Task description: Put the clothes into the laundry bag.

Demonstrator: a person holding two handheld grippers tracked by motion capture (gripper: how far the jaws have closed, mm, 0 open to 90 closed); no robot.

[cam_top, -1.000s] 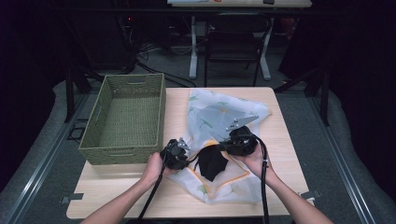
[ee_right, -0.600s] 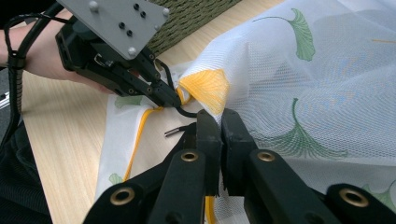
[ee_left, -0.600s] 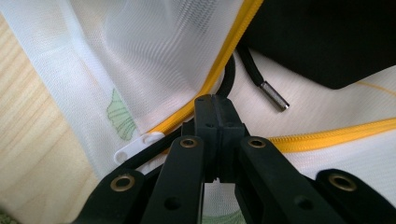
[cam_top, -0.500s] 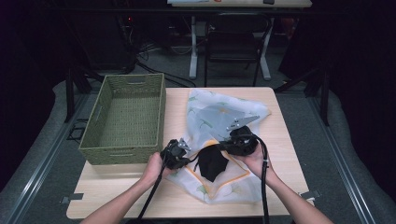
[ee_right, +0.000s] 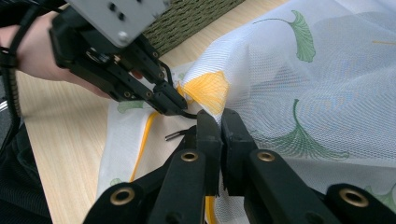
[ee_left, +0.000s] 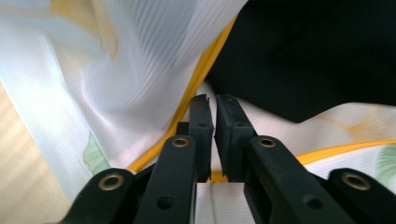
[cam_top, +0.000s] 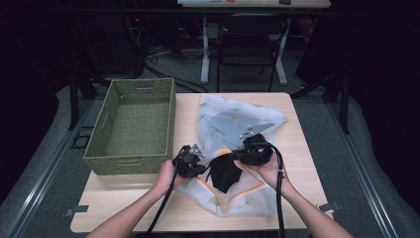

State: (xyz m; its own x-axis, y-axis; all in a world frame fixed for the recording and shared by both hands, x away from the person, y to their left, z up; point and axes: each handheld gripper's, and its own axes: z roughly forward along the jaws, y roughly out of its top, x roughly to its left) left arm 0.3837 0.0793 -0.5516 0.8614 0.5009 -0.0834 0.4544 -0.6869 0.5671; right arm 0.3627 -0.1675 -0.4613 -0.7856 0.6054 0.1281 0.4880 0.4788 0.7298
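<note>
A white mesh bag [cam_top: 233, 119] with green and orange leaf print and a yellow trim lies on the table, and a black garment [cam_top: 225, 173] sits at its near opening. My left gripper [cam_top: 204, 166] is at the opening's left edge. In the left gripper view its jaws [ee_left: 211, 100] have just been opening slightly, but they still pinch the bag's yellow-trimmed edge [ee_left: 140, 60], next to the black garment [ee_left: 317, 51]. My right gripper [cam_top: 236, 156] is at the opening's right side, shut [ee_right: 215, 116] on the mesh fabric [ee_right: 299, 79]. The left gripper [ee_right: 180, 111] faces it closely.
A green woven basket [cam_top: 129, 161] stands on the left part of the wooden table [cam_top: 124, 203], close to my left hand. Its wall [ee_right: 187, 18] is just behind the left gripper. A chair and desk legs stand beyond the table's far edge.
</note>
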